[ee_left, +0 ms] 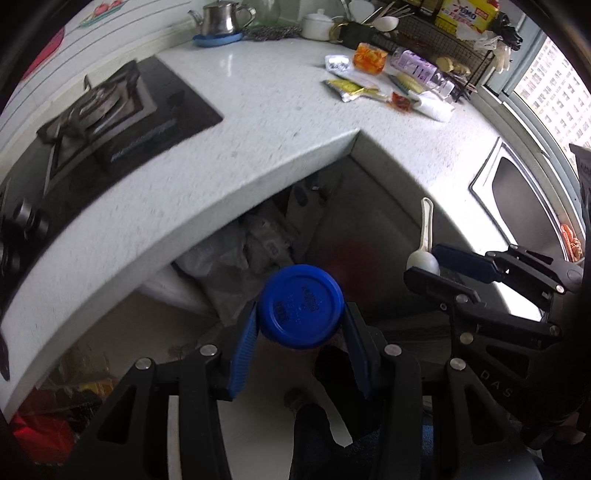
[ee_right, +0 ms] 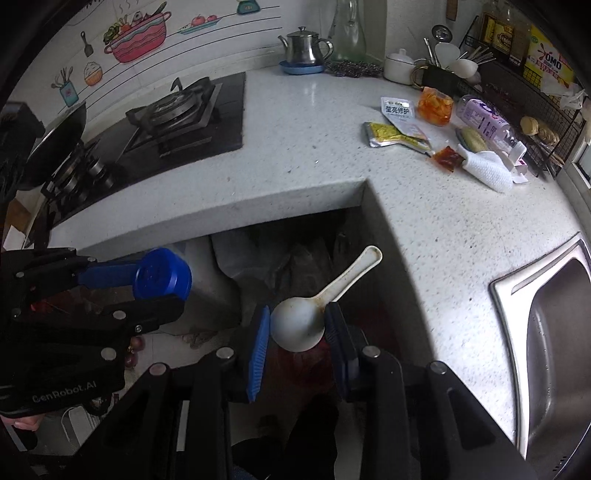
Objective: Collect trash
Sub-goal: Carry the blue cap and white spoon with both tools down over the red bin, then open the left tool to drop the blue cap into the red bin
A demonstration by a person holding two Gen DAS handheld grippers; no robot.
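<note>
In the left wrist view, the left hand-held gripper (ee_left: 301, 325) is clamped on a round blue plastic lid (ee_left: 300, 305) at the lower centre of the frame, in front of the inner corner of the white speckled stone worktop (ee_left: 258, 122). Below the lid, in the dark gap under the corner, lies crumpled grey plastic, perhaps a bin bag (ee_left: 236, 258); I cannot tell for sure. To do this step well, I think the lid should be brought right over that opening before the jaws let go. The writing moulded on the lid is too blurred to read. At the upper right a yellow packet (ee_left: 467, 14) shows "OMO".

In the right wrist view, the right hand-held gripper (ee_right: 297, 325) is clamped on the bowl of a white plastic spoon (ee_right: 317, 306), lower centre, its handle pointing to the upper right. It should also be released low over the bag. The left tool's body at the lower left reads "GenRobot.AI".
</note>
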